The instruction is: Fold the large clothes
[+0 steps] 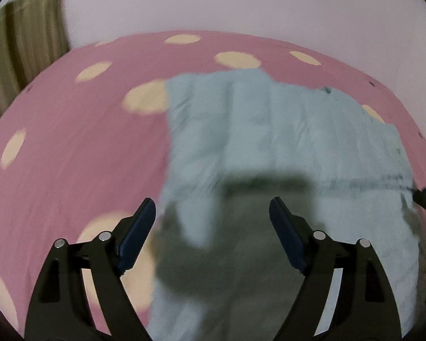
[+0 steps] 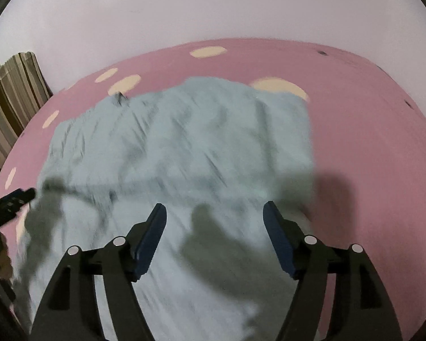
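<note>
My left gripper [image 1: 211, 213] hangs with its fingers [image 1: 140, 227] spread wide and empty above the near left edge of the pale blue garment [image 1: 269, 130], which lies crumpled on the pink spotted bed sheet [image 1: 71, 142]. Only this view shows the curtain [image 1: 22, 42] as plain olive. My right gripper [image 2: 214, 218], also wide apart and holding nothing, sees the garment's right edge. Both views are blurred, so folds and seams are hard to read.
</note>
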A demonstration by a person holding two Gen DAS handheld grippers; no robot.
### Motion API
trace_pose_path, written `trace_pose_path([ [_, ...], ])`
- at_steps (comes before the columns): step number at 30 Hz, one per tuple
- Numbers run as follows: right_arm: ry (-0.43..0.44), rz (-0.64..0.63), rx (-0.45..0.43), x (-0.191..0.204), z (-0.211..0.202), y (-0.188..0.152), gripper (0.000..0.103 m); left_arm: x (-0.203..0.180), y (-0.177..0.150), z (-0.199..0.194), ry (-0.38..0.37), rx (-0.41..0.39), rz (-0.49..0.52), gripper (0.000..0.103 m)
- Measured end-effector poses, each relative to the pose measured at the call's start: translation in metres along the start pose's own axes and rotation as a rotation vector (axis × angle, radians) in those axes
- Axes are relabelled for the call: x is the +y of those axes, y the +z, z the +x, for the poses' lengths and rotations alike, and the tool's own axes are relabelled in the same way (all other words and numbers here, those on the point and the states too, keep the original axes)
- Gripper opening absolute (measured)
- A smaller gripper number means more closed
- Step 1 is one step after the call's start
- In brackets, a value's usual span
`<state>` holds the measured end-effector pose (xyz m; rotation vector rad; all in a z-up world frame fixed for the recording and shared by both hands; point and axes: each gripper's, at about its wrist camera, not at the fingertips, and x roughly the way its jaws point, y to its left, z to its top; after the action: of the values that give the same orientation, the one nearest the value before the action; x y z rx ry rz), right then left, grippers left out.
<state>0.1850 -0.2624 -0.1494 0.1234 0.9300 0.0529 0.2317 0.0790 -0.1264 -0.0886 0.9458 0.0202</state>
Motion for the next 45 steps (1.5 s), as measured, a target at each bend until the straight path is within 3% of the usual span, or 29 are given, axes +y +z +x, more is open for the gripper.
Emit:
trace_pose_path([
  [7,-0.048,0.065,0.058,-0.052,-0.040,-0.079,0.070,0.061,-0.080,-0.041,-0.026,0.084,-0.148,0.082],
  [15,-0.008,0.120,0.087,-0.073,-0.064,-0.137,0.070,0.074,-0.136,-0.069,-0.070,0.112,-0.174,0.082],
  [23,0.058,0.164,0.092,-0.078,-0.077,-0.165,0.070,0.077,-0.161,-0.087,-0.169,0.097,-0.177,0.082],
  [29,0.086,0.153,0.081,-0.077,-0.082,-0.174,0.070,0.083,-0.162,-0.085,-0.232,0.095,-0.184,0.080],
  [33,0.087,0.144,0.078,-0.074,-0.083,-0.176,0.066,0.075,-0.163,-0.083,-0.267,0.116,-0.160,0.067],
  [39,0.078,0.081,0.084,-0.059,-0.085,-0.179,0.036,0.066,-0.165,-0.083,-0.284,0.127,-0.139,0.039],
  [41,0.087,0.075,0.083,-0.058,-0.086,-0.180,0.025,0.066,-0.167,-0.083,-0.298,0.133,-0.145,0.022],
  [45,0.125,0.079,0.088,-0.058,-0.089,-0.181,0.011,0.059,-0.168,-0.091,-0.296,0.116,-0.131,0.011],
])
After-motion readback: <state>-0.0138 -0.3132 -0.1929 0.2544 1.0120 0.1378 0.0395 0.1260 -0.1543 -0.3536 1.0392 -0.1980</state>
